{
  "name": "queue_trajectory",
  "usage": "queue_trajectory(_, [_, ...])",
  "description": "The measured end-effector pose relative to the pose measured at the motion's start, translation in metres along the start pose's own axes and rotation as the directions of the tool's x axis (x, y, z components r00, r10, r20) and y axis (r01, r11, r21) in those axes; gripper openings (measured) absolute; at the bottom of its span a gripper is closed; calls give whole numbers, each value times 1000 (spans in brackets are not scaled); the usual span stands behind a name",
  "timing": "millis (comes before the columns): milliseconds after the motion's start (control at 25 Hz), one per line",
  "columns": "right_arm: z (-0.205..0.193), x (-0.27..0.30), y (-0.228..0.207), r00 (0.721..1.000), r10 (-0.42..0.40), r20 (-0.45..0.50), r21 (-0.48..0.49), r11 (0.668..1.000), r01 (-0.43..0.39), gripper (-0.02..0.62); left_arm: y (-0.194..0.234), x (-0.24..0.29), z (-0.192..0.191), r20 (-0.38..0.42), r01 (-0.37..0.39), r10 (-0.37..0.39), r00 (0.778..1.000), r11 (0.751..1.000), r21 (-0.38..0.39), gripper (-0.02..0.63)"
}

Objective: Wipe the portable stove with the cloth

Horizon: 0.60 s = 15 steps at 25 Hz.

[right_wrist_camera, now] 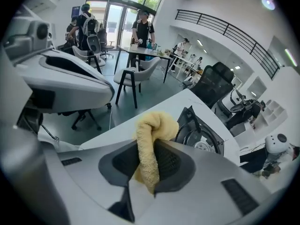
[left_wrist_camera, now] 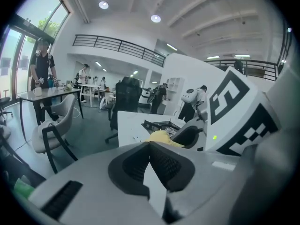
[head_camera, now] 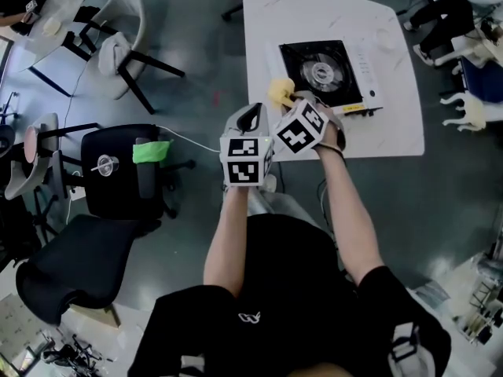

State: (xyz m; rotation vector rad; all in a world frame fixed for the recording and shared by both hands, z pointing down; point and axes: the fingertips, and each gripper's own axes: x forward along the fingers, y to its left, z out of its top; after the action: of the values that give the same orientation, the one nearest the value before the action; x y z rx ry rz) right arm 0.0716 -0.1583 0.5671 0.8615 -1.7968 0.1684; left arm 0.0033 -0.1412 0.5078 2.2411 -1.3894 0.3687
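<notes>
1. The right claw (right_wrist_camera: 151, 146) is closed on the yellow cloth (right_wrist_camera: 154, 130). One fold is pinched between its two pads, and the rest bulges out above the tips.
2. The left claw (left_wrist_camera: 150, 146) is fully closed. Its pads touch each other and hold nothing.
3. In the head view the two claws are close together at the near left corner of the white worktop (head_camera: 263, 30). The left claw is at 8 o'clock from the right one.
4. The portable stove (head_camera: 324, 73) lies flat on the worktop, at 1 o'clock from the right claw. Its black top and round burner face up.
5. The cloth is at 7 o'clock from the burner, by the near left corner of the stove. I cannot tell if it touches the stove.
6. A black office chair (head_camera: 118, 175) stands on the floor at 9 o'clock from the claws, well apart.
</notes>
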Motion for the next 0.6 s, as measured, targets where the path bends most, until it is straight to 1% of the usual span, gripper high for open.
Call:
queue_trajectory(160, [-11, -24, 14, 997, 34, 66, 53, 998, -38, 72, -8, 0, -6, -11, 11, -11, 1000, 1000, 11, -3])
queue_trajectory(280, [-20, -38, 18, 990, 71, 126, 140, 986, -88, 71, -12, 2, -11, -19, 22, -21, 1000, 1000, 18, -3])
queue_trajectory(360, [-27, -43, 15, 983, 75, 167, 210, 972, -110, 69, -18, 2, -11, -19, 35, -35, 999, 999, 19, -3])
queue_trajectory(480, [-35, -52, 8, 970, 61, 237, 289, 949, -130, 67, -29, 4, -9, -25, 60, -59, 998, 998, 25, -3])
queue_trajectory(520, [-34, -59, 3, 959, 43, 280, 321, 937, -136, 67, -32, 5, -8, -26, 70, -69, 997, 997, 31, -3])
queue_trajectory(600, [-31, -71, -14, 933, -20, 360, 383, 915, -128, 67, -39, 10, -6, -29, 90, -89, 996, 995, 46, -3])
